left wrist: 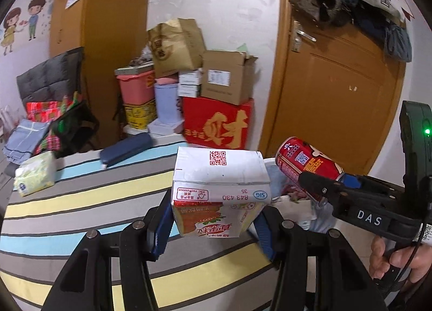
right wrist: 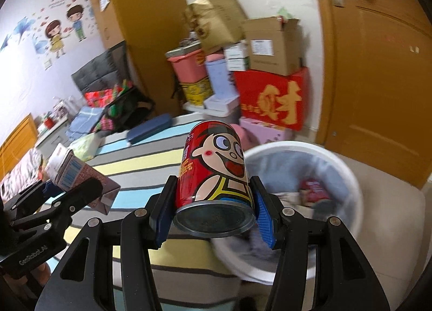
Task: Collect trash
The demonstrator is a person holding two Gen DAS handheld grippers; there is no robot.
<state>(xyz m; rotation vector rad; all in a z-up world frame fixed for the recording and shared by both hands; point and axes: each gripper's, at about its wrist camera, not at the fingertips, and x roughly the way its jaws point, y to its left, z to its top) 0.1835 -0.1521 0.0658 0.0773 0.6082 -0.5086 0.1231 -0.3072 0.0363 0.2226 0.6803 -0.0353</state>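
Note:
My left gripper is shut on a drink carton, white on top with a red QR code, held tilted above the striped cloth. To its right, my right gripper grips a red can. In the right wrist view the right gripper is shut on that red can, which bears a cartoon face, bottom end toward the camera. It hangs at the near left rim of a white trash bin. The left gripper with the carton is at the left.
The bin has a grey-blue liner, with a red package and crumpled waste inside. A striped cloth carries a tissue pack and a dark blue case. Stacked boxes stand behind, a wooden door to the right.

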